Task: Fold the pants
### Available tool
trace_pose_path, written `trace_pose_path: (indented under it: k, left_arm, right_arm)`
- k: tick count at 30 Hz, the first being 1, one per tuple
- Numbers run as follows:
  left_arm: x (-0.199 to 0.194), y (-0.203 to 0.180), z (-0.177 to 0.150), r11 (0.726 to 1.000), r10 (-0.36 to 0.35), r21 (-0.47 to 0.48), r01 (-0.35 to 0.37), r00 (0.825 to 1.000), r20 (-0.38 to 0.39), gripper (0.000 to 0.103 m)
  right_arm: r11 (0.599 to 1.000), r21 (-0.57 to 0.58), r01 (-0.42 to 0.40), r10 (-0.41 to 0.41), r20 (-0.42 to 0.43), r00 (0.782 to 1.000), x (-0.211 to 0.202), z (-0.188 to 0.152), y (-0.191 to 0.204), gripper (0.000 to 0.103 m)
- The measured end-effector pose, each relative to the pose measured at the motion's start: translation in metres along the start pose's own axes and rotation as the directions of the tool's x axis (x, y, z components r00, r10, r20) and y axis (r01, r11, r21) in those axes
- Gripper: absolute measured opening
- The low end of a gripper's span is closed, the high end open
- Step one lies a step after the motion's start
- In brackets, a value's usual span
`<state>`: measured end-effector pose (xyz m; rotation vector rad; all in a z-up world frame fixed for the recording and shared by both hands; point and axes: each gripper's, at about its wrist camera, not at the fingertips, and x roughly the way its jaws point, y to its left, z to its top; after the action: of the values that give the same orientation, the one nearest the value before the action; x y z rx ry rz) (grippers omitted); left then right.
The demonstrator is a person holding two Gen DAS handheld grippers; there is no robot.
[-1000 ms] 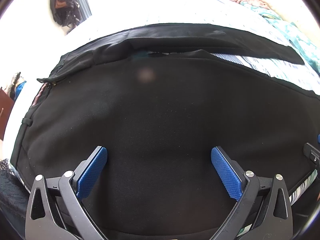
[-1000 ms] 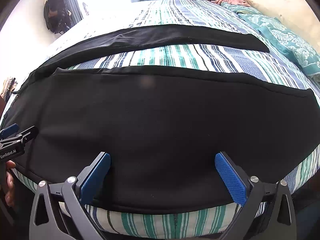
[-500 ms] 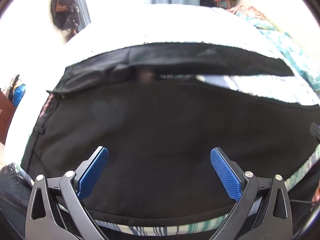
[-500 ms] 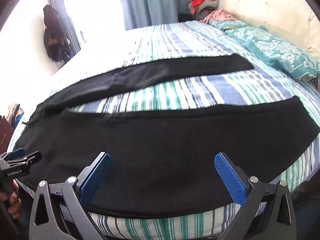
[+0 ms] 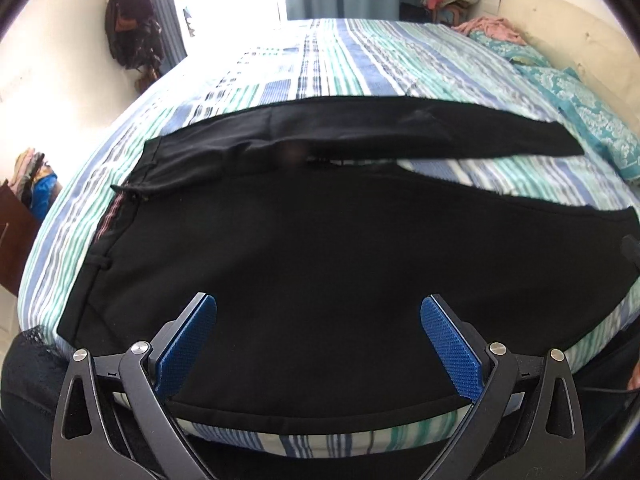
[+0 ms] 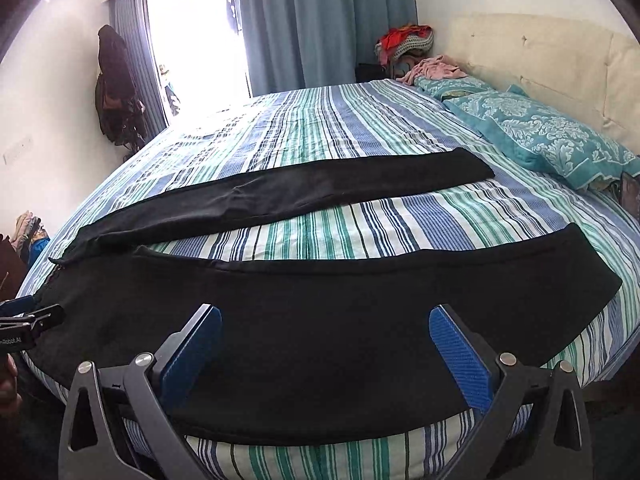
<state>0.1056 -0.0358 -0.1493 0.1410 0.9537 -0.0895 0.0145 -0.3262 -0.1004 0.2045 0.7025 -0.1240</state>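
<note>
Black pants [image 5: 312,248] lie flat on the striped bed [image 5: 340,64], waist to the left, the two legs spread apart toward the right. The near leg [image 6: 320,320] runs along the front edge of the bed and the far leg [image 6: 288,196] lies behind it. My left gripper [image 5: 318,340] is open and empty, above the hip part near the front edge. My right gripper [image 6: 326,348] is open and empty, above the middle of the near leg. The left gripper also shows at the left edge of the right wrist view [image 6: 24,320].
Teal patterned pillows [image 6: 536,136] lie at the bed's right side against a cream headboard [image 6: 540,64]. Blue curtains [image 6: 320,20] and a bright window stand behind the bed. A heap of clothes [image 6: 404,40] sits in the far corner. Dark bags [image 6: 116,84] hang on the left wall.
Both grippers have pulled back and lifted away from the pants, so more of the bed and room shows. Both stay open. The pants have not moved.
</note>
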Motion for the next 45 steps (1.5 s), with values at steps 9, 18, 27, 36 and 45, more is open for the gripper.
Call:
trace_pose_path:
  k: [9,18,27,36,45]
  left_arm:
    - [0.018,0.042,-0.005,0.996,0.053,-0.074,-0.055,0.998,-0.033,0.102]
    - [0.037,0.141,-0.024,0.902,0.148,-0.377,-0.212,0.970,-0.191,0.102]
    - [0.023,0.106,-0.013,0.947,0.172,-0.256,-0.193,0.980,-0.102,0.102]
    - [0.022,0.077,-0.006,0.964,0.207,-0.154,-0.217,0.975,-0.080,0.102]
    - [0.019,0.045,0.011,0.979,0.184,-0.081,-0.187,0.982,-0.049,0.102]
  right_arm:
    - [0.999,0.032,0.006,-0.005,-0.037,0.999,0.003,-0.008,-0.008,0.103]
    - [0.992,0.124,0.017,-0.004,-0.103,0.995,0.015,-0.013,-0.025,0.103]
    - [0.961,0.245,0.130,-0.058,-0.281,0.958,0.065,0.032,-0.151,0.103]
    - [0.747,0.535,0.395,-0.357,-0.179,0.917,0.028,0.020,-0.262,0.102]
    - [0.926,0.225,0.302,-0.337,0.137,0.931,0.004,0.056,-0.175,0.103]
